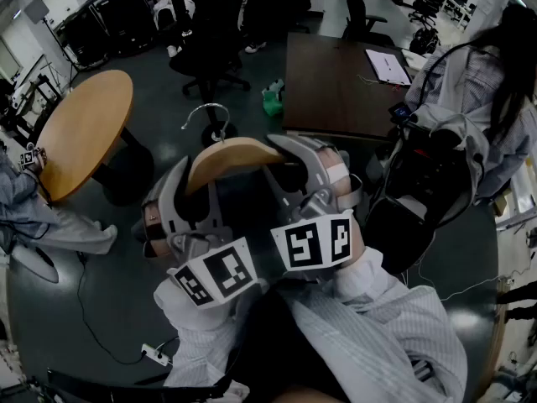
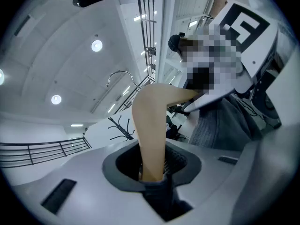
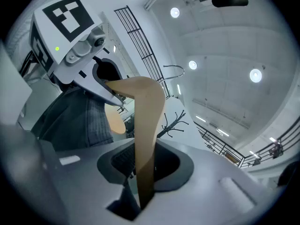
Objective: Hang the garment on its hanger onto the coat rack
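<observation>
- A person holds up a curved tan wooden hanger (image 1: 231, 154) with two hand tools. The left gripper (image 1: 189, 212) is clamped on the arm at the hanger's 8 o'clock end, and the right gripper (image 1: 315, 183) is clamped on the arm at 4 o'clock. Each gripper view shows the wood pinched between that tool's jaws.
- The dark grey ribbed garment (image 2: 225, 123) drapes off the hanger beneath the wood, close to the person. A thin silver wire hook (image 1: 205, 112) stands free at the hanger's 12 o'clock.
- The black branched coat rack (image 2: 119, 128) appears small and well apart. It sits at 9 o'clock of the wooden arm in the left gripper view and at 3 o'clock of it in the right gripper view.
- The step in hand looks like the carry toward the rack, and nothing is hung yet.
- To do it well, both grips should hold equally firm and level, so the hook stays upright with its open side facing a branch.
- The hook should come in above a branch and then sink onto it, and neither jaw should loosen until the branch bears the weight.
- One end dipping could let the garment slide off.
- The round light-wood table (image 1: 84, 128) at 10 o'clock in the head view needs a wide berth.
</observation>
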A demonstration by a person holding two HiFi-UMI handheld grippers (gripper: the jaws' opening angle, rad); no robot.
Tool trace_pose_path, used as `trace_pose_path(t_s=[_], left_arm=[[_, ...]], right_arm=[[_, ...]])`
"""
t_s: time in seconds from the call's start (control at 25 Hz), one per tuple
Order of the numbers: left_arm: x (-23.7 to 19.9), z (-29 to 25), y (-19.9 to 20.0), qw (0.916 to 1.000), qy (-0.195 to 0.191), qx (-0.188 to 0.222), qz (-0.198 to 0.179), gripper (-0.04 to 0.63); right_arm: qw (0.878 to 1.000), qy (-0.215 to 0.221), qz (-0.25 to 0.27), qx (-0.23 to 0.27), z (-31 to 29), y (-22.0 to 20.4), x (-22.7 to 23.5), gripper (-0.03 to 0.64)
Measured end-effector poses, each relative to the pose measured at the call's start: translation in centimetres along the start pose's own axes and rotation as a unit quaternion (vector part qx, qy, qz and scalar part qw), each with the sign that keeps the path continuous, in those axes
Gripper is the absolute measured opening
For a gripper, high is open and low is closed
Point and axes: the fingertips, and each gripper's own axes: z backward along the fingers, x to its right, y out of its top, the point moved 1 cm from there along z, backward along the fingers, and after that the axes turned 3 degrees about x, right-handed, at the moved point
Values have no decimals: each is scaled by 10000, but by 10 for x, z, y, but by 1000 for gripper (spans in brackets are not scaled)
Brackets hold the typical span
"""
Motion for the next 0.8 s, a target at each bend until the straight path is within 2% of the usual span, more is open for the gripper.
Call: trace_pose_path(t_s=[0.48,0.8], left_arm=[[10,8,-1,9999,22,-105,66,98],[15,15,5,9993,208,-306,7,98]], right_arm=[[9999,84,22,73,8,-4,-7,81],[9994,207,0,268,15,-6,-5,81]])
